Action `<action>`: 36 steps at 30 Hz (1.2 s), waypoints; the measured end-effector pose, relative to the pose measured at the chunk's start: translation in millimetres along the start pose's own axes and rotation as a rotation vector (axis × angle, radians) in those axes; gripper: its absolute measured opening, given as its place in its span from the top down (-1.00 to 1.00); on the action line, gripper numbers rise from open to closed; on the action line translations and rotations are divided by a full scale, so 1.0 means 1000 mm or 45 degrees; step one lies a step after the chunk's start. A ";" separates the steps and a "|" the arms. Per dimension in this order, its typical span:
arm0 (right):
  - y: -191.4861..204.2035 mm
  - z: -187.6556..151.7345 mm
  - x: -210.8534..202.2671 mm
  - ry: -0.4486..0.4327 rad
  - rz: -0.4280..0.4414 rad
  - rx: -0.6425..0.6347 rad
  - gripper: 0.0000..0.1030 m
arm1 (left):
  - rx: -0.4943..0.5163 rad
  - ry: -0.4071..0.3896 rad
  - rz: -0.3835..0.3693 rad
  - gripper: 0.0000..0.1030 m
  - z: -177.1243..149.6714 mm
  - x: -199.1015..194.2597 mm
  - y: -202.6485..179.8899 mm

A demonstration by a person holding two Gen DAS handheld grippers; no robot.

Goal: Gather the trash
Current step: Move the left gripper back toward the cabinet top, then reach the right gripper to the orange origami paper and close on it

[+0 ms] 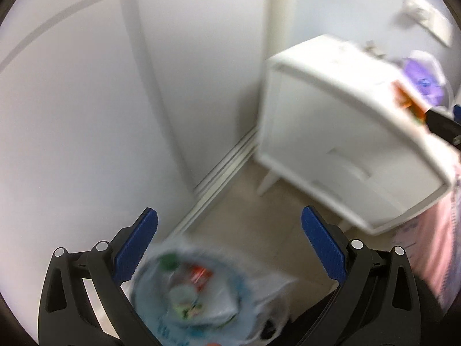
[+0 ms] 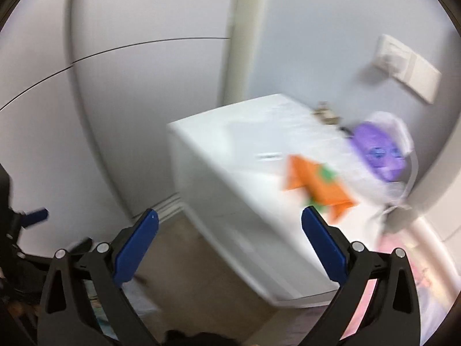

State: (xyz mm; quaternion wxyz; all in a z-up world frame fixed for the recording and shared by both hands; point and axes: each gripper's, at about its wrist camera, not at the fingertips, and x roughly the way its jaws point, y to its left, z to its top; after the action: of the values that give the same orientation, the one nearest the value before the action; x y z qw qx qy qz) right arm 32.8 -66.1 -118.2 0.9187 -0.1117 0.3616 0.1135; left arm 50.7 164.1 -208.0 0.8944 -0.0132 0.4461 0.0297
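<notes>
A clear plastic trash bag [image 1: 201,297] lies open on the floor below my left gripper [image 1: 229,245], with a green lid, a red wrapper and white scraps inside. The left gripper is open and empty above it. An orange and green wrapper [image 2: 314,184] lies on top of the white nightstand [image 2: 230,173], just beyond my right gripper [image 2: 230,245], which is open and empty. The wrapper also shows in the left wrist view [image 1: 406,101], with the other gripper's dark tip beside it. Both views are blurred.
A purple packet in a clear bag [image 2: 380,150] sits at the back of the nightstand, near small dark items [image 2: 325,112]. A wall switch plate [image 2: 409,66] is above. White wardrobe doors [image 1: 86,115] stand at left. Pink bedding [image 1: 432,245] is at right.
</notes>
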 end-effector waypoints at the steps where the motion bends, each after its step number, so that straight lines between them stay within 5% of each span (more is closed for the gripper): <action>1: -0.011 0.003 0.001 0.002 -0.026 0.009 -0.89 | 0.026 -0.012 -0.020 -0.88 0.009 -0.002 -0.009; 5: -0.053 0.010 0.008 0.037 -0.116 0.058 -0.88 | 0.102 -0.070 -0.096 -0.88 0.050 -0.010 -0.046; 15: -0.097 0.010 0.028 0.073 -0.138 0.164 -0.88 | 0.211 -0.120 -0.210 -0.88 0.110 -0.009 -0.105; 36: -0.108 0.010 0.089 0.120 -0.156 0.103 -0.86 | 0.300 -0.051 -0.270 -0.88 0.138 0.042 -0.140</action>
State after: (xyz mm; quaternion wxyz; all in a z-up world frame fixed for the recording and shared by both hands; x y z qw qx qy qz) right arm 133.9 -154.0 -159.2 0.9096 -0.1014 0.4011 0.0371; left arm 194.7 33.4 -158.7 0.8965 0.0456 0.4248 -0.1171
